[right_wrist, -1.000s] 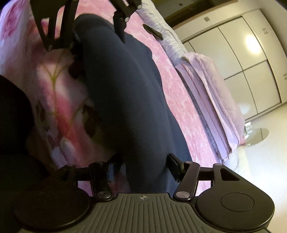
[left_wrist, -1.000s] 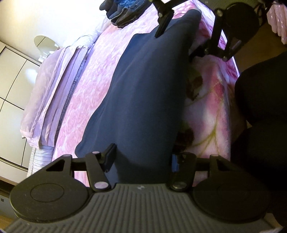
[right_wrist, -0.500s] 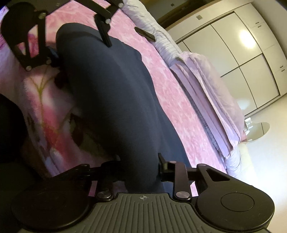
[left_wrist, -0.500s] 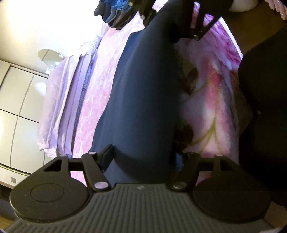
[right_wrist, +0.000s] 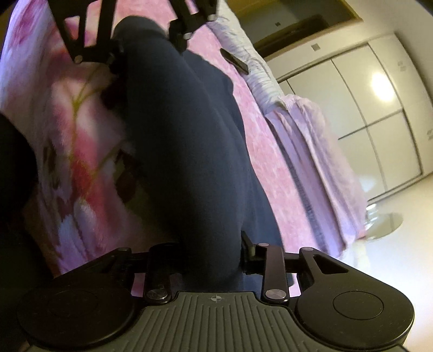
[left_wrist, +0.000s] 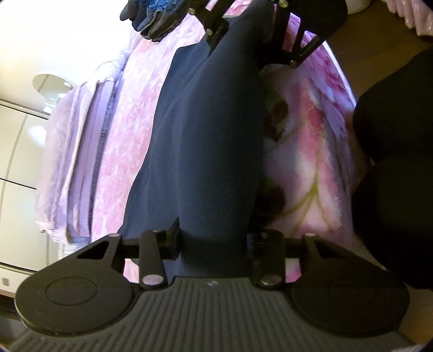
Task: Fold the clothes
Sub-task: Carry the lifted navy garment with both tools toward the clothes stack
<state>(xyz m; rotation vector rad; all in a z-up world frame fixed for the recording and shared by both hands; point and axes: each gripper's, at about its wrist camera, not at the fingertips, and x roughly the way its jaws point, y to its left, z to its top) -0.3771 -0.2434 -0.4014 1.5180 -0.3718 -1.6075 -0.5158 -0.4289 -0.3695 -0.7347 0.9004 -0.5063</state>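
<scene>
A dark navy garment stretches as a long band over the pink bed, held at both ends. My left gripper is shut on its near end in the left wrist view; the right gripper grips the far end at the top. In the right wrist view the same garment runs from my right gripper, shut on it, up to the left gripper at the top. The fingertips are hidden by the cloth.
A pink floral blanket covers the bed. Folded lilac bedding lies along the bed's far side, also in the right wrist view. A pile of dark blue clothes sits at the bed's end. White wardrobe doors stand beyond.
Both grippers have closed in on the garment's ends and moved nearer each other; the garment has gathered into a narrower, raised band over the blanket.
</scene>
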